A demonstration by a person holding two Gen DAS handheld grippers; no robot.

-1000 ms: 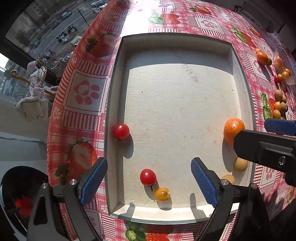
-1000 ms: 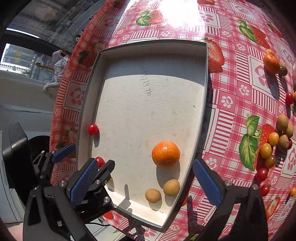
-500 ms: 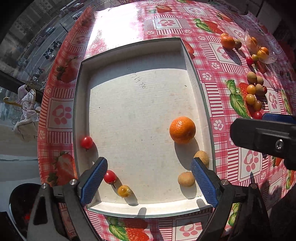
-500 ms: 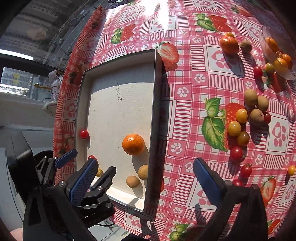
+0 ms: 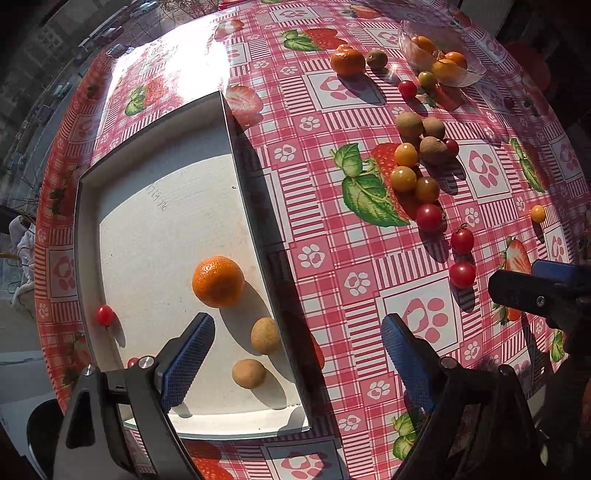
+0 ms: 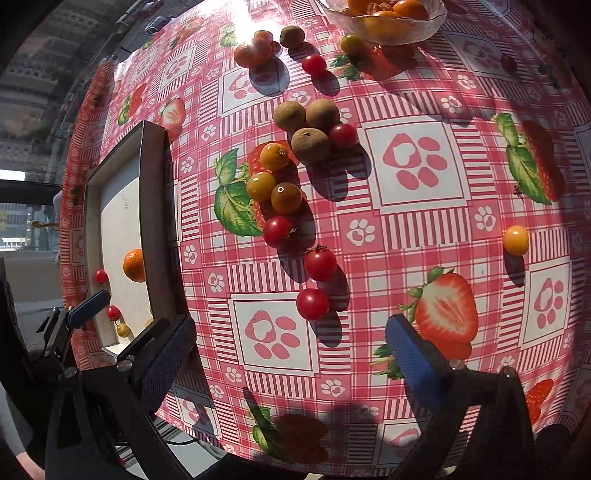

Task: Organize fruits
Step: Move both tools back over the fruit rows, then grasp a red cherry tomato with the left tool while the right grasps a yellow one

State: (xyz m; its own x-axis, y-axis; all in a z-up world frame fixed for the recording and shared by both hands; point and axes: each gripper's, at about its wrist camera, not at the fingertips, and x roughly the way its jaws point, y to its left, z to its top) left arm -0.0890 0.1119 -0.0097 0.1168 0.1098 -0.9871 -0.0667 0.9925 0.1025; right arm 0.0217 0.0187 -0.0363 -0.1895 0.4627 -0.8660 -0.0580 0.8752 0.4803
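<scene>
On the counter (image 5: 369, 258), covered by a red checked cloth with strawberry and paw prints, a shallow tray (image 5: 258, 206) sits at the left. Inside the tray lie a mandarin (image 5: 218, 281), two tan longans (image 5: 265, 335) near its right wall, and a red cherry tomato (image 5: 105, 314) against its left wall. The left claw (image 5: 295, 363) is released and holds nothing; its left pad is over the tray floor and its right pad over the cloth, so the tray's right wall lies between them. The right claw (image 6: 291, 360) is also released and empty, above the cloth to the right of the tray. Just beyond it lie two red cherry tomatoes (image 6: 312, 303). Farther off is a mixed cluster (image 6: 291, 162) of yellow tomatoes, red tomatoes and longans. A single yellow tomato (image 6: 516, 240) lies well apart at the right. A glass bowl (image 6: 424, 26) holding orange fruit stands at the far edge.
</scene>
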